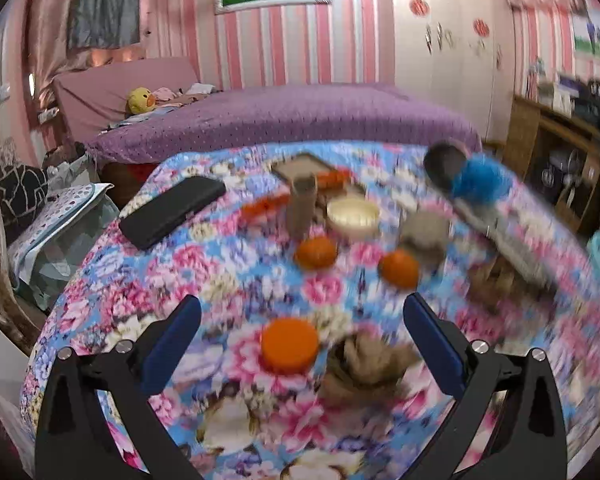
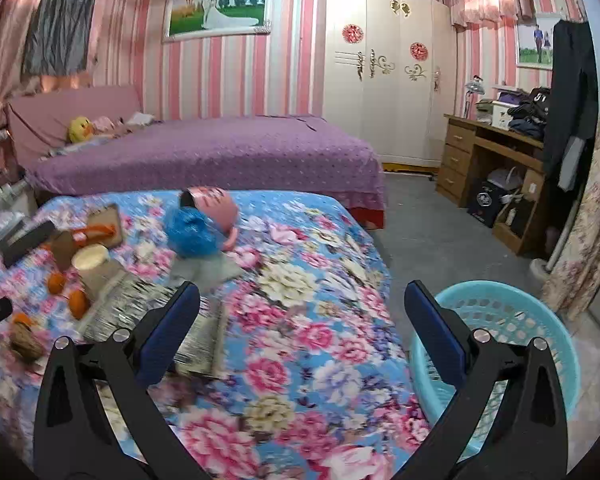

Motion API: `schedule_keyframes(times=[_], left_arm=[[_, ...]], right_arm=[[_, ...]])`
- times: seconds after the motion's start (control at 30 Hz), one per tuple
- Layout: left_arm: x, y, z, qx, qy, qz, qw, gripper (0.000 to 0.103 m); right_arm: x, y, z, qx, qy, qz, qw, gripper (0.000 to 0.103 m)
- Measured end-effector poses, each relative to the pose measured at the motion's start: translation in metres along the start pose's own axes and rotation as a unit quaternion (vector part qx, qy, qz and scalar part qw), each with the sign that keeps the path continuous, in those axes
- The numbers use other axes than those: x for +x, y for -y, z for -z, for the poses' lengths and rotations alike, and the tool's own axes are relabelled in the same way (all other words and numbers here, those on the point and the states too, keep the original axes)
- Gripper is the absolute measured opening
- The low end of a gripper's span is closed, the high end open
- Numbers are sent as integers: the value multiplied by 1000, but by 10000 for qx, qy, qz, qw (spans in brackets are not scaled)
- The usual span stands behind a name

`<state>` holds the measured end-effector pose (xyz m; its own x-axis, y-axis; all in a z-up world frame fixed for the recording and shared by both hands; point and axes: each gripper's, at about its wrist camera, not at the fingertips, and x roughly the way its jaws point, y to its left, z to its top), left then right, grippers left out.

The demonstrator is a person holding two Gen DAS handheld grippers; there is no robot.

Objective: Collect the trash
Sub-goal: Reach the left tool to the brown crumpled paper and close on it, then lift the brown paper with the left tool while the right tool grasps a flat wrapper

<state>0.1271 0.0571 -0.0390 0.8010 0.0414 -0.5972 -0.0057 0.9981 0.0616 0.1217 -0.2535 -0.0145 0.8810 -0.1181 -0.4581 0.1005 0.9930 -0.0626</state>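
Both tongs apart, over a littered floral desk

The left tongs [image 1: 302, 338] gape empty around an orange lid [image 1: 290, 344] beside a crumpled brown scrap [image 1: 364, 364], likely the next pickup; the right tongs [image 2: 302, 322] hover empty by the blue basket [image 2: 512, 320], probably the bin, at the desk's edge.

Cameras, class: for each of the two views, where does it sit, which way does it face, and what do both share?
Left wrist: on the left gripper, open, facing the orange lid on the floral cloth.
Right wrist: on the right gripper, open, facing the cloth's edge and the basket.
Shared: blue pompom, purple bed.
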Motion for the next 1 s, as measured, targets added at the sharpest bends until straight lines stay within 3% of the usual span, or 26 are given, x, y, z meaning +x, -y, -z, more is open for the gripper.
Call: schedule_keyframes(times=[0.1,0.3,0.4,0.47,0.53,0.6,0.8,1.0], left_arm=[[5,7,12,102,-111,147,9998,99],[12,11,16,-100,-285,325,9990,99],[11,17,17,21,-269,346,9990,97],[9,21,19,131,-285,357,9989,90],[11,25,20,203,-354,416,9983,67],[14,27,20,186,-446,568,9972,52],[10,28,12,233,-301,601,9975,47],[6,14,-3,-43,-20,340,9994,48]], right_arm=[[8,1,4,3,-125,0,9999,99],[11,5,8,28,-144,438,9989,99],[9,5,9,-11,-193,313,9993,99],[7,3,11,-44,-182,253,9995,99],[8,-1,13,-113,-249,116,9996,99],[10,-6,15,-189,-313,-33,9993,99],[11,-38,27,-671,-465,-480,9955,99],[20,-64,40,-939,-747,-783,9897,99]])
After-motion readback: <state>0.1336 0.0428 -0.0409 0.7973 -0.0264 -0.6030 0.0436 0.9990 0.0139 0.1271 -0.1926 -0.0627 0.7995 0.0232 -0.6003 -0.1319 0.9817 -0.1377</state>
